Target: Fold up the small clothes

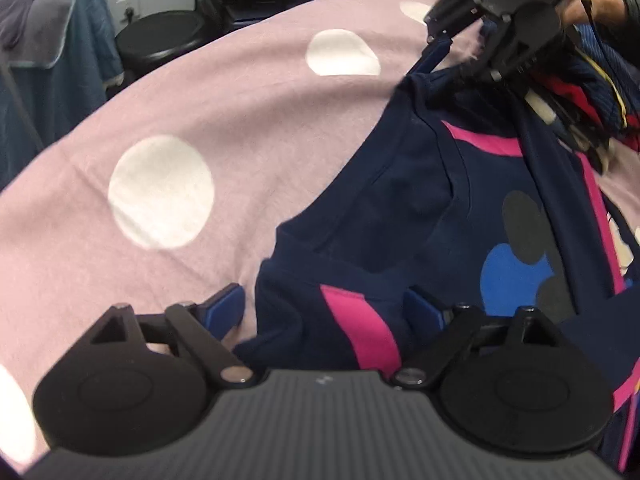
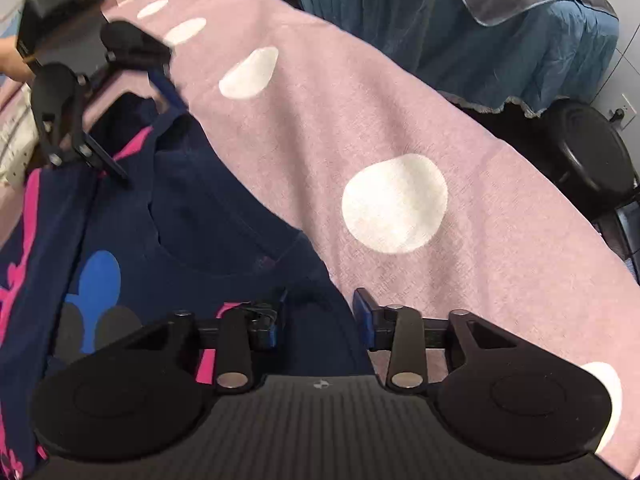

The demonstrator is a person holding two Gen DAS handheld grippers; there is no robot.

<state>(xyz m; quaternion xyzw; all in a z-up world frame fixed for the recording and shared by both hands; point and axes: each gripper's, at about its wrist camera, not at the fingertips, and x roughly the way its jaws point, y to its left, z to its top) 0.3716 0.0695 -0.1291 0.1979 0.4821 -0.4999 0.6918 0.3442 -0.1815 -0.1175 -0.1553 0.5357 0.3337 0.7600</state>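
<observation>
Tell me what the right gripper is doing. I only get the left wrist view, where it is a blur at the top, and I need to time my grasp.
Observer: In the right wrist view, the right gripper is open, jaws apart over the navy shirt.
Operator: Where on the shirt?
Observer: It straddles the shirt's edge. One fingertip sits at the pink spotted blanket, and the other is over navy fabric.
</observation>
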